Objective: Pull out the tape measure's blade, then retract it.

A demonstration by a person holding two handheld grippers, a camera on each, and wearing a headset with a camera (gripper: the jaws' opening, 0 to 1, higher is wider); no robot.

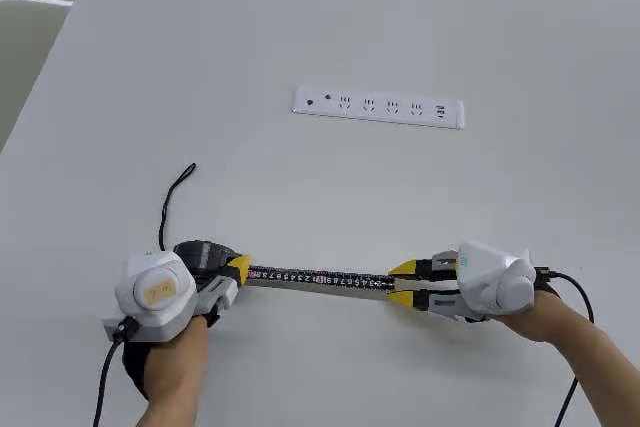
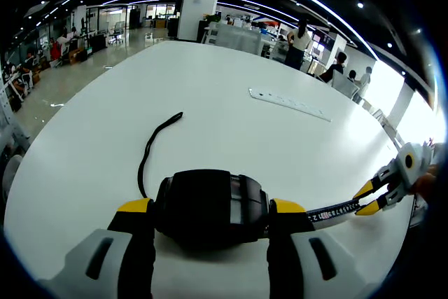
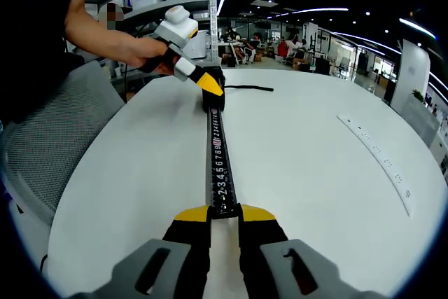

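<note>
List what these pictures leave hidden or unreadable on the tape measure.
- End hook of the blade: right gripper view, covered by the right tool's jaws.
- Sides of the case: left gripper view, behind the left tool's jaws.
- Numbers on the blade: head view, too small to read.

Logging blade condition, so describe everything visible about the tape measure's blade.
The blade is a narrow dark strip with white numerals, pulled out straight from the black case held in the left tool. The right tool is shut on its free end. It runs low over the white table.
</note>
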